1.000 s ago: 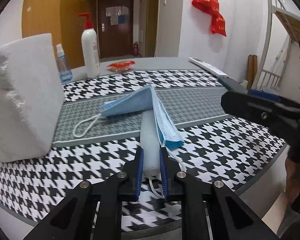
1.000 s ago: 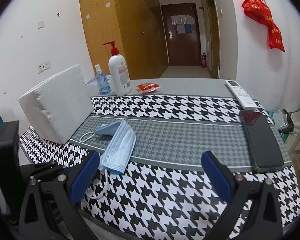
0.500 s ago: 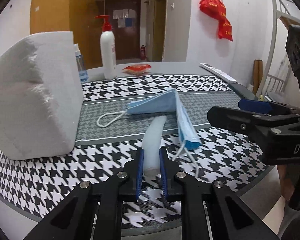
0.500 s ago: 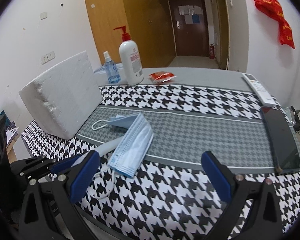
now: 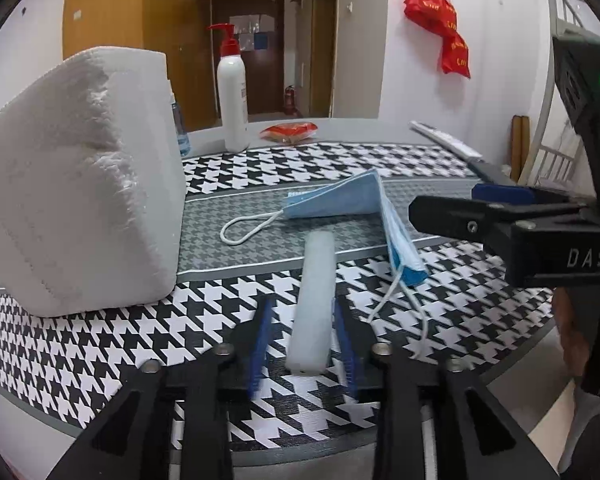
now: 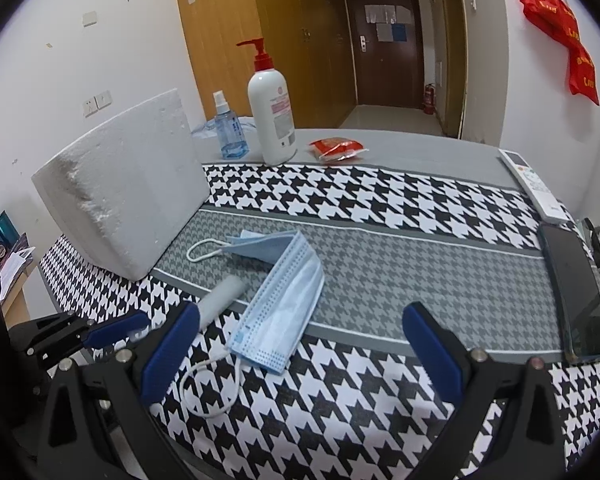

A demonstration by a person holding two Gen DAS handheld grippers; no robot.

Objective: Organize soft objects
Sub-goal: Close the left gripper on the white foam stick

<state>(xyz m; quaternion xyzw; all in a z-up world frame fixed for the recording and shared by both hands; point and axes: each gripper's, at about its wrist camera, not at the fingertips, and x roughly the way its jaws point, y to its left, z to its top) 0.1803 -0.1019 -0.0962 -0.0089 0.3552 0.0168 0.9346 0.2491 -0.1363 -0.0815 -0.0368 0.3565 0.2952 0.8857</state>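
Left tool (image 5: 302,344) opening, foam stick (image 5: 315,300) loose between its fingers; right tool (image 6: 300,344) wide open, empty. Back out straight, avoid nudging mask (image 6: 278,280).

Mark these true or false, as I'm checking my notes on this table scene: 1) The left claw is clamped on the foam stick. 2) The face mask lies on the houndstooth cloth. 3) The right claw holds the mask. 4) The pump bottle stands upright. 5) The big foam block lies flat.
1) False: the left claw is opening, with the foam stick between its jaws.
2) True: face mask, cloth.
3) False: the right claw is open and empty.
4) True: pump bottle.
5) False: the foam block stands on edge, tilted.
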